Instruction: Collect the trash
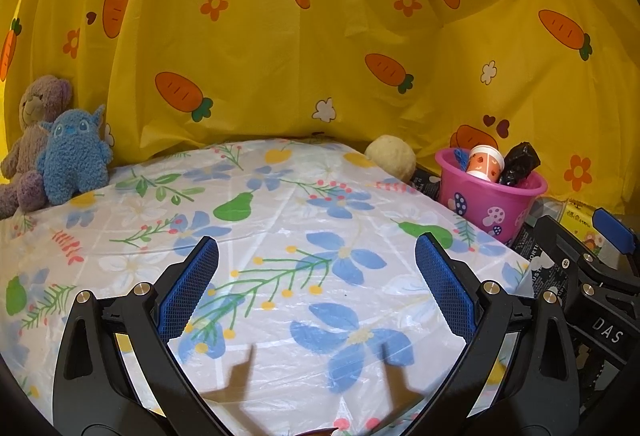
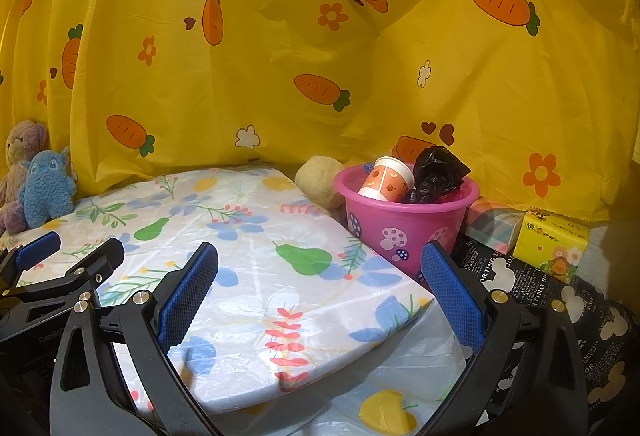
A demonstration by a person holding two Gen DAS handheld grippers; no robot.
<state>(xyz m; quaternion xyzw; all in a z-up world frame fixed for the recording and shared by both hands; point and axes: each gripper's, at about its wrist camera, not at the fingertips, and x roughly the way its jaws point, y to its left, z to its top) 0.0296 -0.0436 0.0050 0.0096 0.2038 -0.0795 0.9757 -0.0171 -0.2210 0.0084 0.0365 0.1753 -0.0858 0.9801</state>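
Observation:
A pink bucket with mushroom prints (image 1: 486, 202) (image 2: 404, 224) stands to the right of the raised floral table top. Inside it lie a paper cup (image 1: 483, 162) (image 2: 386, 178), a crumpled black plastic bag (image 1: 519, 163) (image 2: 438, 174) and something blue, mostly hidden. My left gripper (image 1: 316, 256) is open and empty over the floral cover. My right gripper (image 2: 320, 260) is open and empty, hovering over the table's right front corner, short of the bucket. Each gripper shows at the edge of the other's view, the right one in the left wrist view (image 1: 592, 256) and the left one in the right wrist view (image 2: 52, 264).
A beige plush ball (image 2: 318, 182) sits behind the bucket. A blue plush (image 1: 72, 156) and a purple teddy bear (image 1: 34, 128) sit at the table's far left. A yellow tissue pack (image 2: 554, 244) and a checked box (image 2: 494, 224) lie right of the bucket. A yellow carrot-print curtain (image 2: 320, 36) closes the back.

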